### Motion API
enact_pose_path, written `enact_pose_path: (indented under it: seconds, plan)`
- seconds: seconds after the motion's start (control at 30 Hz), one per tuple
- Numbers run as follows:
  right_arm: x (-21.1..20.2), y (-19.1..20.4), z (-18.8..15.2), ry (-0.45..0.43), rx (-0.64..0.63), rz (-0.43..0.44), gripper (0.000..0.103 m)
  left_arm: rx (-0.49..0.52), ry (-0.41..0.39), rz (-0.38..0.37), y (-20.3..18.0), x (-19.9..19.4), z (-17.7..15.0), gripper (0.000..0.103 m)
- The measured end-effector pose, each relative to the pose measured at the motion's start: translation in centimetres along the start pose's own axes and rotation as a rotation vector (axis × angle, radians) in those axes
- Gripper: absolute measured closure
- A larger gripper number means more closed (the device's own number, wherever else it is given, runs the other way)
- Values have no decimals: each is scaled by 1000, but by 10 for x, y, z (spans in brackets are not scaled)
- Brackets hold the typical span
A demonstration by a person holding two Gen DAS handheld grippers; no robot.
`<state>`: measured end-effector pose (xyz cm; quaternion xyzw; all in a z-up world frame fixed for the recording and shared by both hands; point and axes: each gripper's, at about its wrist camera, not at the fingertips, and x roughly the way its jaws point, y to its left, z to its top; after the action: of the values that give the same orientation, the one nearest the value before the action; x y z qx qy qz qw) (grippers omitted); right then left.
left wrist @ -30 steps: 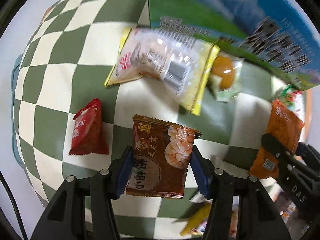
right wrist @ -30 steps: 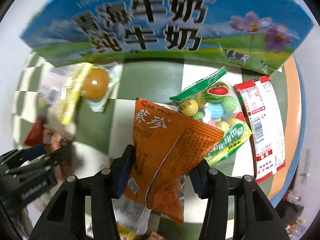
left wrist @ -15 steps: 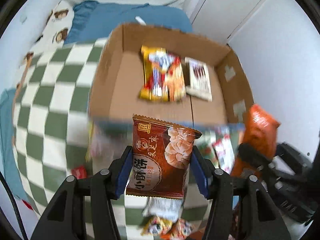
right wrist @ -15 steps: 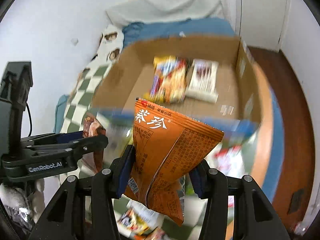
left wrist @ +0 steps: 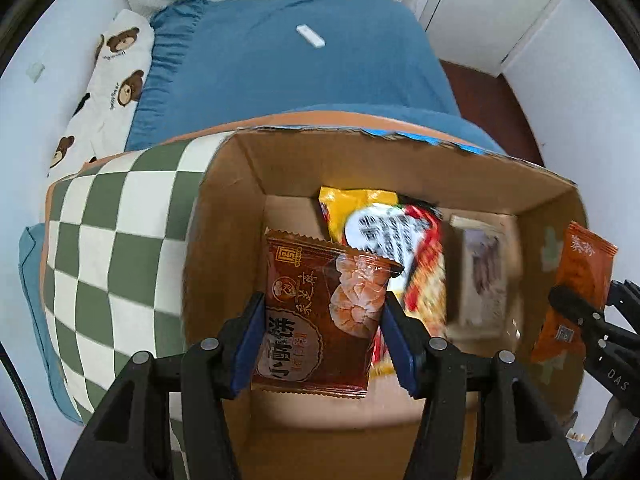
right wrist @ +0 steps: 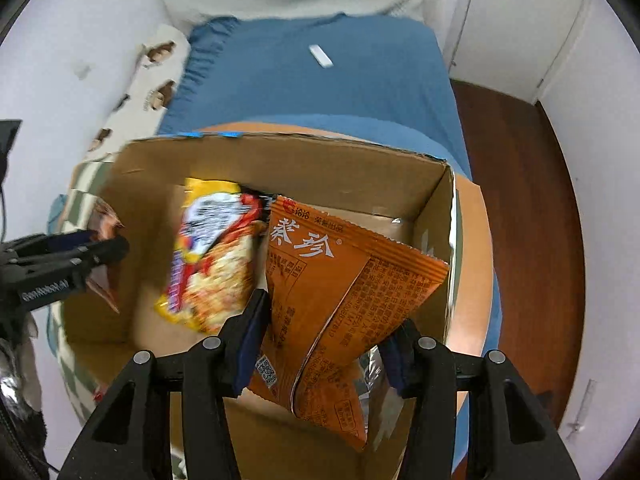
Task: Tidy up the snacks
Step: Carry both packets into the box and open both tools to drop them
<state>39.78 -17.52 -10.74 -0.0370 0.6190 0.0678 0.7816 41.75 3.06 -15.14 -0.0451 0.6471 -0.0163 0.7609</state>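
Note:
My left gripper point(left wrist: 322, 340) is shut on a brown pastry packet point(left wrist: 320, 312) and holds it over the left part of an open cardboard box point(left wrist: 224, 240). My right gripper point(right wrist: 320, 344) is shut on an orange snack packet point(right wrist: 340, 292) and holds it over the right part of the same box point(right wrist: 320, 160). Inside the box lie a yellow and red noodle packet point(left wrist: 384, 232), also in the right wrist view point(right wrist: 212, 264), and a pale flat packet point(left wrist: 484, 272). Each gripper shows in the other's view, the right one point(left wrist: 580, 312) and the left one point(right wrist: 60, 264).
The box stands on a green and white checked cloth point(left wrist: 112, 240). Behind it is a bed with a blue sheet point(left wrist: 288, 68), a bear-print pillow point(left wrist: 116, 68) and a small white remote point(left wrist: 310, 36). Wooden floor point(right wrist: 520, 200) and white doors are on the right.
Both grippers have risen from the checked cloth with their packets and moved forward over the open box. The loose snacks on the cloth are out of view.

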Motion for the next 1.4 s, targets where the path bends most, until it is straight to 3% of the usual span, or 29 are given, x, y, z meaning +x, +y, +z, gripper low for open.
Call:
enact_pose_path:
  seconds: [0.07, 0.1, 0.13, 0.17, 0.2, 0.23, 0.43, 0.9, 1.17, 1.4]
  plan:
    - [13, -4, 9, 16, 10, -24, 37, -7, 28, 6, 2, 13, 10, 49]
    - [19, -7, 13, 29, 21, -44, 20, -6, 41, 10, 2, 18, 14, 47]
    - [22, -10, 14, 33, 32, -49, 10, 0, 62, 14, 2, 25, 18, 36]
    - [25, -13, 16, 39, 47, -49, 10, 2, 67, 16, 2, 29, 20, 22]
    - [27, -16, 17, 44, 66, -42, 9, 2, 69, 16, 2, 32, 23, 15]
    - [27, -17, 17, 40, 74, -39, 8, 3, 69, 14, 3, 35, 24, 14]
    - [41, -1, 12, 52, 84, 1, 7, -22, 84, -8, 3, 41, 22, 13]
    - [59, 24, -22, 46, 136, 18, 7, -29, 32, -1, 1, 25, -24, 13]
    - [30, 35, -43, -6, 115, 10, 7, -20, -66, 9, 3, -8, -48, 13]
    - [-12, 44, -71, -106, 92, -11, 7, -5, -185, -6, -2, -53, -81, 13]
